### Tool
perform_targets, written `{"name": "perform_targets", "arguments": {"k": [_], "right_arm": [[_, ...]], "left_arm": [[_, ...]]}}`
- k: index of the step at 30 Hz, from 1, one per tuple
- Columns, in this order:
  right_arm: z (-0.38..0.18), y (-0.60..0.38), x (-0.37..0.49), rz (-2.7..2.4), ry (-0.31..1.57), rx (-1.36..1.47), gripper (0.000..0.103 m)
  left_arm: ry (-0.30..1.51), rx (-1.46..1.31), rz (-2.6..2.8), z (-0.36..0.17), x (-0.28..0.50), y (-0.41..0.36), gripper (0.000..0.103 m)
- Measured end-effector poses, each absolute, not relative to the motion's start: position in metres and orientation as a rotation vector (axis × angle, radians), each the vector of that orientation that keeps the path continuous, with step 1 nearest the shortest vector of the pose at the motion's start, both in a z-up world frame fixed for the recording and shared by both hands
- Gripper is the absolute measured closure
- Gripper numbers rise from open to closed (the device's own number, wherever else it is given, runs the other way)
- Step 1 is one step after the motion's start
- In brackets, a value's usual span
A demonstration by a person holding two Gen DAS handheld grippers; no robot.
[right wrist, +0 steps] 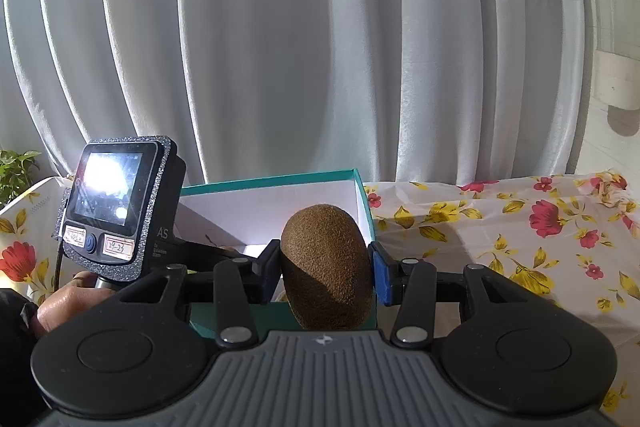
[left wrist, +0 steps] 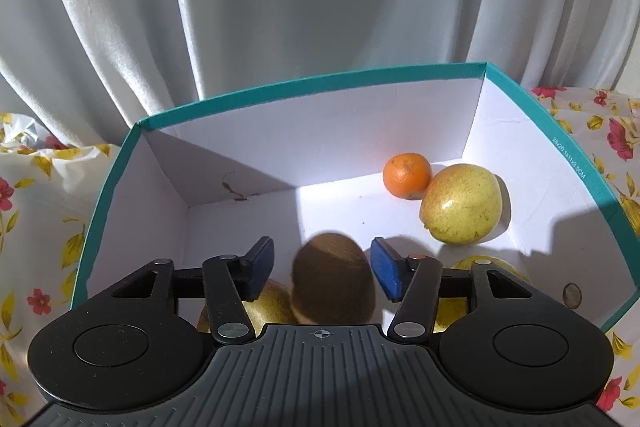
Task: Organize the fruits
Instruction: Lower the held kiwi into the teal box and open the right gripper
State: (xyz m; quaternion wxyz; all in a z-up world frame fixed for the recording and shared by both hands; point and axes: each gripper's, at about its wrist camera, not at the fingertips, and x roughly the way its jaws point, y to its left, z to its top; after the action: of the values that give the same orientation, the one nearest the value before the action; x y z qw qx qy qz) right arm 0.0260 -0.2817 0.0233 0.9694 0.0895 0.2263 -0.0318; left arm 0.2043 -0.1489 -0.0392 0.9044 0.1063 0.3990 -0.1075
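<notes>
A teal-rimmed white box (left wrist: 320, 78) holds an orange (left wrist: 407, 175), a large yellow-green fruit (left wrist: 462, 203) and two more yellow fruits (left wrist: 272, 303) partly hidden under my fingers. In the left wrist view a brown kiwi (left wrist: 332, 275) lies inside the box between the blue pads of my left gripper (left wrist: 322, 255), which is open; a gap shows beside the left pad. In the right wrist view my right gripper (right wrist: 326, 255) is shut on a second kiwi (right wrist: 326, 267), held just before the box (right wrist: 280, 179).
A flowered tablecloth (right wrist: 500, 227) covers the table around the box. A grey curtain (right wrist: 320, 47) hangs close behind. The left gripper's screen unit (right wrist: 108, 203) and the hand (right wrist: 72, 299) holding it stand left of the box. A green plant (right wrist: 16, 167) is at far left.
</notes>
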Motion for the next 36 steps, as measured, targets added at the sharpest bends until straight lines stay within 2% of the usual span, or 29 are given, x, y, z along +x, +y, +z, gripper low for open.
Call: {"name": "perform_targets", "arguments": {"k": [2,5,6,7,8,13,22,36], "right_arm": [[0.023,-0.281,0.027,-0.064,0.457,0.179,0.058],[0.023,-0.281,0.03,-0.06,0.459,0.175,0.058],[0.022,-0.281,0.03,-0.06,0.461,0.172,0.058],[0.023,-0.281,0.032,-0.061,0.461,0.17,0.058],[0.022,-0.281,0.033,-0.061,0.461,0.167,0.058],[0.021,-0.278,0.041,-0.063,0.457,0.151,0.058],[0.004,-0.268,0.081,-0.069,0.488,0.077,0.058],[-0.037,-0.255,0.124,-0.09,0.547,-0.007,0.058]], "left_arm": [[0.807,0.215,-0.221,-0.036,0.202,-0.147,0.026],[0.793,0.188,-0.21,-0.027,0.196,-0.139,0.023],[0.781,0.168,-0.205,-0.022,0.191,-0.134,0.019],[0.766,0.155,-0.196,-0.015,0.186,-0.129,0.015],[0.753,0.147,-0.183,-0.009,0.18,-0.124,0.005],[0.677,0.111,-0.122,0.02,0.139,-0.098,0.003],[0.662,0.022,-0.075,0.044,0.1,-0.055,0.002],[0.698,0.033,0.002,0.033,0.09,-0.031,0.002]]}}
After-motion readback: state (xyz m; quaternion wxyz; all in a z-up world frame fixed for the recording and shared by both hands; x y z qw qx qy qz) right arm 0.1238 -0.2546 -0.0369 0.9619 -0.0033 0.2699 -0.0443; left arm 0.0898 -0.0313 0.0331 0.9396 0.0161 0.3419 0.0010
